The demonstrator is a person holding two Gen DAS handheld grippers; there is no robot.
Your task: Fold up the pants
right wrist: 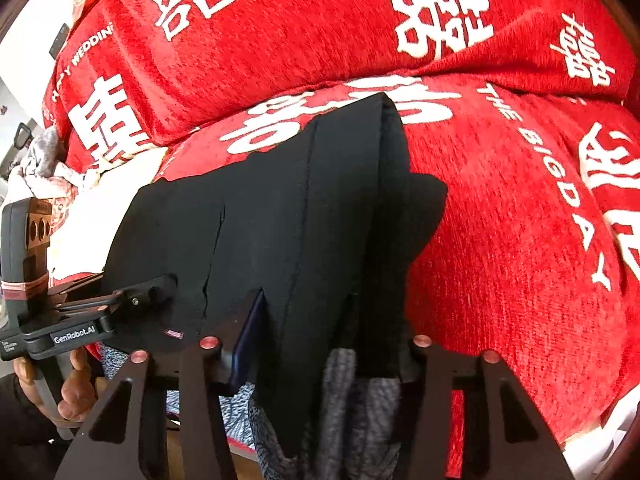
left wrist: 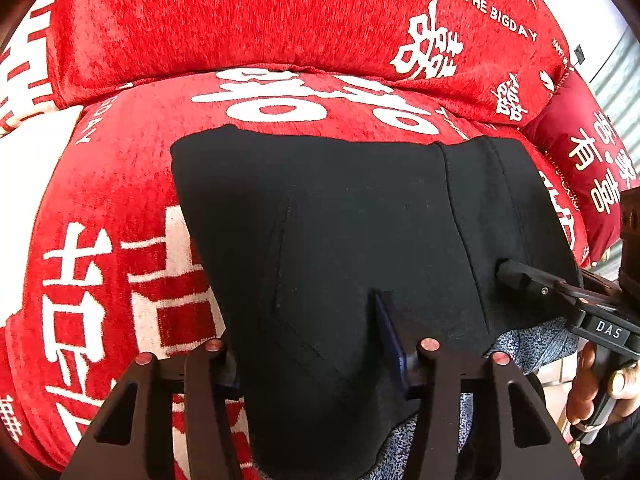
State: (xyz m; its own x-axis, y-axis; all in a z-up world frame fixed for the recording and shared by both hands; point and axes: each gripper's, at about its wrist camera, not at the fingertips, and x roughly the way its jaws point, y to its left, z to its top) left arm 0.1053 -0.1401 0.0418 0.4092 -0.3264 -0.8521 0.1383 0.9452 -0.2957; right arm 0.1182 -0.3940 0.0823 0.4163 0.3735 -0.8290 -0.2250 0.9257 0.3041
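Both grippers are pinching the near edge of the black pants (left wrist: 340, 220), left gripper (left wrist: 316, 350) and right gripper (right wrist: 316, 344) clamped on it. Pants are lying over the red couch cushion (left wrist: 120, 208), looking thick, soft and floppy, so grabbing the hem corners seems best

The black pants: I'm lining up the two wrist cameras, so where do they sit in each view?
Left wrist view: the black pants fill the centre, running down between the left tool, with the right tool at their right edge.
Right wrist view: the black pants sit centre-left, rising from the right tool; the left tool touches their left edge.
Shared landmark: the red sofa cover printed "THE BIGDAY".
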